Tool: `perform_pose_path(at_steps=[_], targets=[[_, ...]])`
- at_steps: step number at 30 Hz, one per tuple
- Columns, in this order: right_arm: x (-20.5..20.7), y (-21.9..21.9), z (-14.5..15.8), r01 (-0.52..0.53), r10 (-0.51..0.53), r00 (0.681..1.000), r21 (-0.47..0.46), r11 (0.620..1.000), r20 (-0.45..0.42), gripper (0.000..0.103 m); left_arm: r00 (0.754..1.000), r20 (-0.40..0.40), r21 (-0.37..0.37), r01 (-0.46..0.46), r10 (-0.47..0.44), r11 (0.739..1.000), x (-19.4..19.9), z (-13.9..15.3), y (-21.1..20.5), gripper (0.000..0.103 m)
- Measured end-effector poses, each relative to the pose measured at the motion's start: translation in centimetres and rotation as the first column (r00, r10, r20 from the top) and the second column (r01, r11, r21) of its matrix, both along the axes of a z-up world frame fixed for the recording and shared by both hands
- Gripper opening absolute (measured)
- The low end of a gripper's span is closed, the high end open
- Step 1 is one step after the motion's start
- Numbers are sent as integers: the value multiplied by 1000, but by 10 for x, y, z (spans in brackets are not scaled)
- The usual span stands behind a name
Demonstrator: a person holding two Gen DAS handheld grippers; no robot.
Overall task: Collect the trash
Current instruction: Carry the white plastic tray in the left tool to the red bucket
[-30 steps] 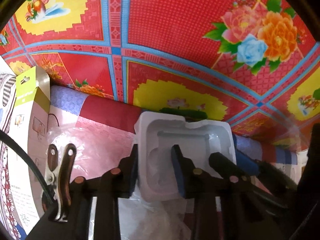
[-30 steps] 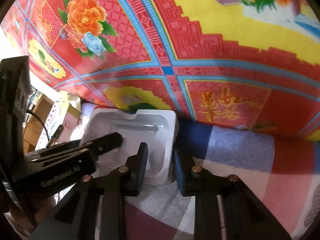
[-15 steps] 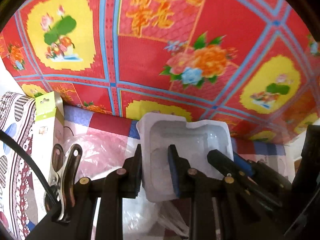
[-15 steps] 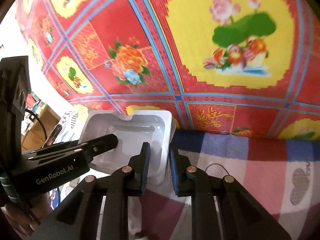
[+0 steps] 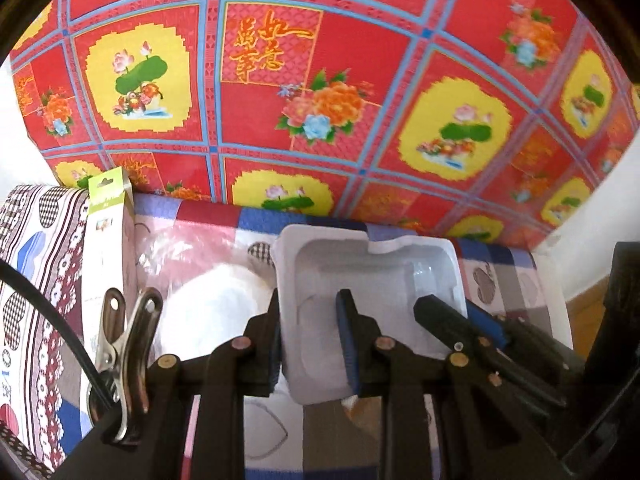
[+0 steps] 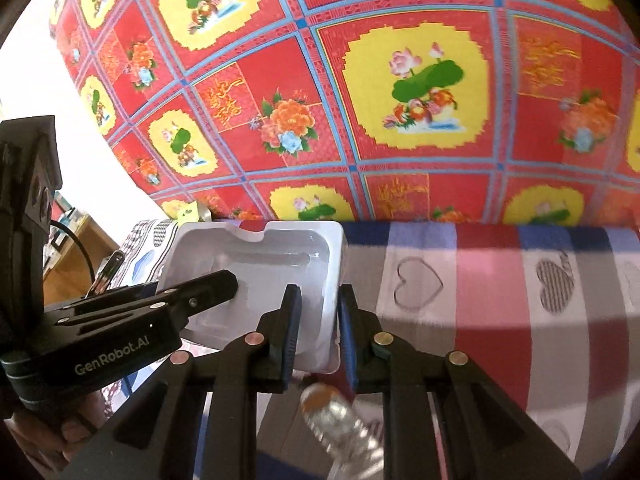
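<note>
Behind everything, a red wall cloth gridded in blue with yellow lotus medallions and orange peonies (image 5: 320, 92), hung as a backdrop. Below it, a patchwork bedspread in blue, pink and grey squares with outlined hearts (image 6: 500, 292), serving as the surface under the rubbish. At the left edge of the left wrist view, a tall white retail box with a lime-green hang tab (image 5: 110, 232), propped upright beside a crumpled clear plastic bag (image 5: 208, 280); probably more to gather. Centre stage, the task's thing: a white moulded plastic packaging tray with a notched rim (image 5: 372, 280), held clear of the bedspread and shared between both claws. Left gripper (image 5: 310, 344) clamped on the tray's near-left wall, one pad outside, one inside the cavity. Right gripper (image 6: 318, 332) pinched on the opposite, right-hand wall in the same manner. Two grips likely chosen because the thin, springy shell would twist or slip from one. Low in the right wrist view, a blurred clear bottle with an orange-brown cap (image 6: 340, 424), just under the claw, apparently lying on the spread. Smallest, a metal spring clip (image 5: 124, 340) fixed to the left rig, pinning a black cable (image 5: 48, 312) out of the way.
</note>
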State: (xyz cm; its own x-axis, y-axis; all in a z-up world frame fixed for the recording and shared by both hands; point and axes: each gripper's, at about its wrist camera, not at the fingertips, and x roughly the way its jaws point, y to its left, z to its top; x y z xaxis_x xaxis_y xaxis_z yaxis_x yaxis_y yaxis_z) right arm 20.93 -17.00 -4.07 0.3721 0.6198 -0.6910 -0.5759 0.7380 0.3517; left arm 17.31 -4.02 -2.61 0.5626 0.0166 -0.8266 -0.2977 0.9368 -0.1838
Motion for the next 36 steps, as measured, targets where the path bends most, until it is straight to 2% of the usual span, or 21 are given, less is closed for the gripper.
perform_pose_path(at_steps=[10, 14, 22, 29, 36], targets=[[-66, -28, 12, 74, -73, 997, -28, 997, 10, 20, 998, 3, -43, 64, -64, 997, -53, 3, -12, 26], [-93, -42, 17, 111, -111, 994, -26, 993, 12, 21, 995, 7, -14, 104, -104, 994, -76, 11, -24, 26], [-143, -66, 28, 209, -208, 978, -14, 978, 24, 21, 981, 25, -8, 194, -194, 981, -115, 23, -49, 26], [-184, -84, 36, 311, -311, 950, 0, 951, 33, 21, 955, 44, 3, 293, -293, 956, -138, 31, -74, 26], [-219, -124, 38, 442, -442, 896, -16, 897, 36, 21, 905, 57, -2, 422, -422, 906, -153, 31, -111, 26]])
